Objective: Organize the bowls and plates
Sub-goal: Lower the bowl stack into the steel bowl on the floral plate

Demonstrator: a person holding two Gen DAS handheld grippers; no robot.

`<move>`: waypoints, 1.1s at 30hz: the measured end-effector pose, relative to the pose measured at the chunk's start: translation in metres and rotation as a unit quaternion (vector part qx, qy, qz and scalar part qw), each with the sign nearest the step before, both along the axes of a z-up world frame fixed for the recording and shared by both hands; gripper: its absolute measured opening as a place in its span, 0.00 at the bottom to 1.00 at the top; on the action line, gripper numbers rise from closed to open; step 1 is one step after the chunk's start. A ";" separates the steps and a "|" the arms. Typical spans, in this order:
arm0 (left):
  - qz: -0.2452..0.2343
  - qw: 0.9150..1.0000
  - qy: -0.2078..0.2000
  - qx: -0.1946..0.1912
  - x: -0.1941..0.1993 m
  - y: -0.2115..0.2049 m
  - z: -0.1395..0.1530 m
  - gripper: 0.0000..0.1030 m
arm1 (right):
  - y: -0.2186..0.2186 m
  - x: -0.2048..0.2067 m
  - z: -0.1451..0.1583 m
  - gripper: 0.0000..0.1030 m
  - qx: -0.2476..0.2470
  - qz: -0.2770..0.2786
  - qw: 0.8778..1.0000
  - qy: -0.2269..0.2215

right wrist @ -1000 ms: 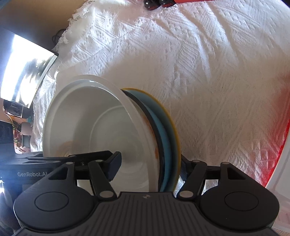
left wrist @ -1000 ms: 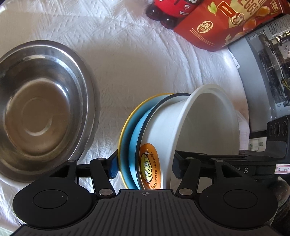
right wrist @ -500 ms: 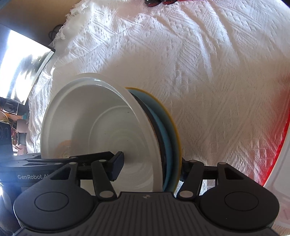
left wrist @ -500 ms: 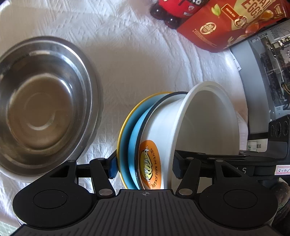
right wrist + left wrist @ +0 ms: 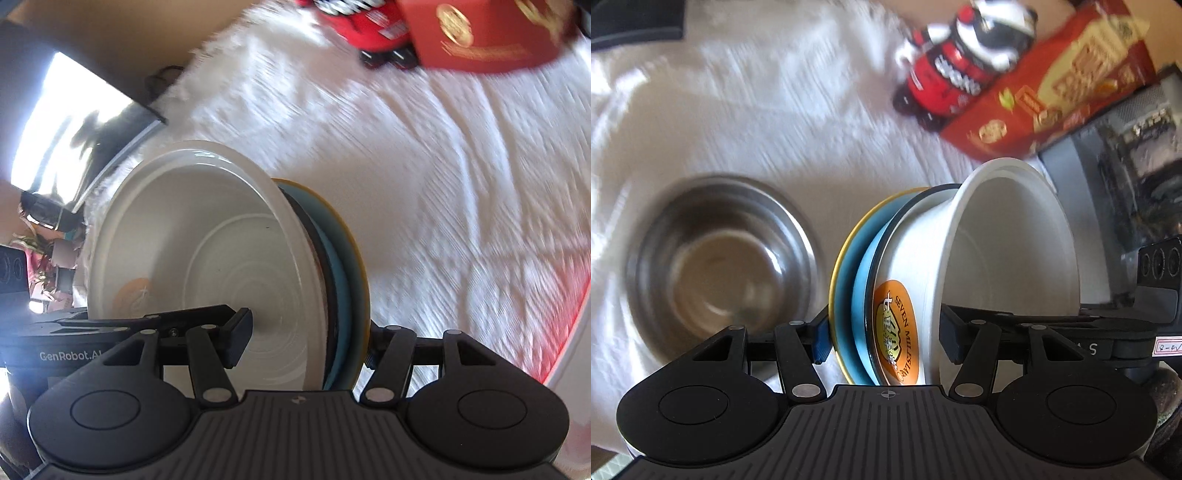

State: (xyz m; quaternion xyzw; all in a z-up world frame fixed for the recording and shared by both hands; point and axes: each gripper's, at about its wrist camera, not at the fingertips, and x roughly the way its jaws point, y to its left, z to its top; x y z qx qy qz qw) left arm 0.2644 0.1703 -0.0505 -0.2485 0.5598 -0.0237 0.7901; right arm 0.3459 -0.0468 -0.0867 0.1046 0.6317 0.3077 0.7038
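Observation:
A stack of a white bowl [image 5: 1008, 251], a dark-rimmed blue plate [image 5: 862, 295] and a yellow-rimmed blue plate [image 5: 842, 280] is held on edge above the white cloth. My left gripper [image 5: 884, 338] is shut on one side of the stack. My right gripper [image 5: 306, 341] is shut on the opposite side, where the white bowl [image 5: 207, 251] faces left and the plates [image 5: 347, 266] sit behind it. An orange label [image 5: 892, 332] shows on the bowl's base. A steel bowl [image 5: 720, 266] lies on the cloth left of the stack.
A red toy car [image 5: 960, 74] and a red snack packet [image 5: 1063, 81] lie at the far side of the white cloth [image 5: 443, 184]. A grey computer case [image 5: 1126, 177] stands to the right in the left wrist view. A bright screen [image 5: 74, 122] is at the left.
Both grippers have lifted and tilted with the stack; the steel bowl has slid down and looks smaller, and the toy car and packet have come further into view. The grip is unchanged.

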 end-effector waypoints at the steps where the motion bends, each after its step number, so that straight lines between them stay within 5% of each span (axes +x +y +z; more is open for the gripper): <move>1: 0.006 1.000 -0.003 0.002 -0.003 0.007 0.005 0.58 | 0.007 0.002 0.006 0.58 0.002 0.006 1.000 -0.007; 8: 0.063 0.998 -0.010 0.028 -0.031 0.066 0.020 0.58 | 0.084 0.005 0.024 0.58 0.025 0.070 0.997 -0.031; 15: 0.113 0.993 0.038 0.006 -0.046 0.111 -0.027 0.58 | 0.153 0.003 -0.015 0.57 0.013 0.111 0.994 0.015; 21: 0.113 0.992 0.048 -0.008 -0.043 0.125 -0.051 0.58 | 0.173 0.002 -0.050 0.57 -0.022 0.112 0.992 0.053; 33: 0.114 0.992 0.052 -0.032 -0.048 0.145 -0.056 0.36 | 0.175 0.005 -0.040 0.57 -0.060 0.111 0.992 0.007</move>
